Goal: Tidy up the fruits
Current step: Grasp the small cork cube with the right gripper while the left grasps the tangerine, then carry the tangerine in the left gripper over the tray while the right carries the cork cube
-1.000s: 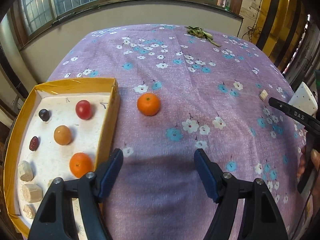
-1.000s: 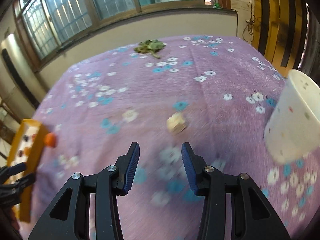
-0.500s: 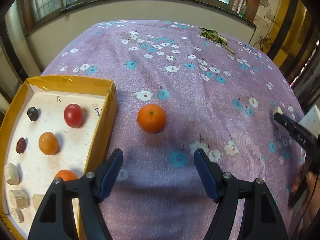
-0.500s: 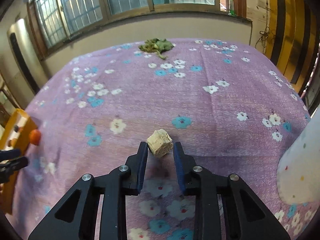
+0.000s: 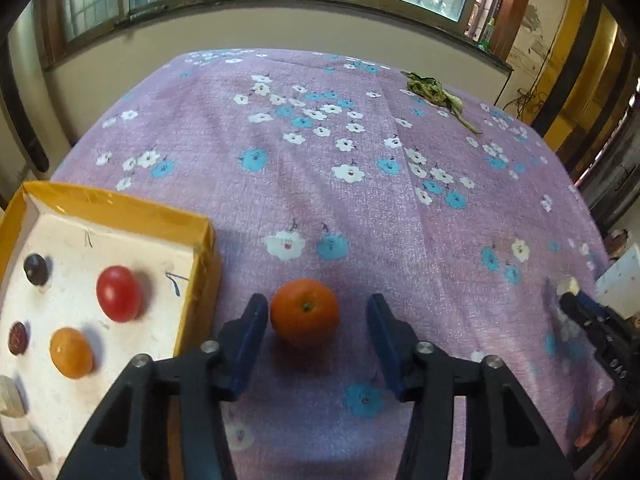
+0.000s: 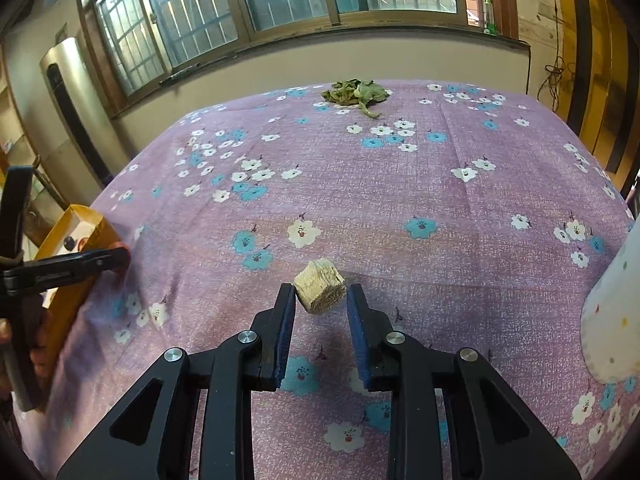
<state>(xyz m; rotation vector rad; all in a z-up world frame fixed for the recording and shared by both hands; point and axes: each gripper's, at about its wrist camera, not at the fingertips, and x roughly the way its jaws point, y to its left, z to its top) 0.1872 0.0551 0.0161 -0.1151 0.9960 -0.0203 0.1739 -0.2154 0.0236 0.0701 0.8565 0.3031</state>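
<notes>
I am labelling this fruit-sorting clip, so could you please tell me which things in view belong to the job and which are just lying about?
Belong to the job:
- orange, between the open left tongs
- yellow-rimmed tray holding a cherry tomato, small orange fruit and dark fruits
- pale fibrous chunk, gripped by the right tongs

Just lying about:
- wilted greens
- white dotted container

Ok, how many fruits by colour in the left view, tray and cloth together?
Orange: 2, tray orange and cloth orange
Red: 1, tomato
Dark: 2, black fruit and maroon fruit
Total: 5
</notes>
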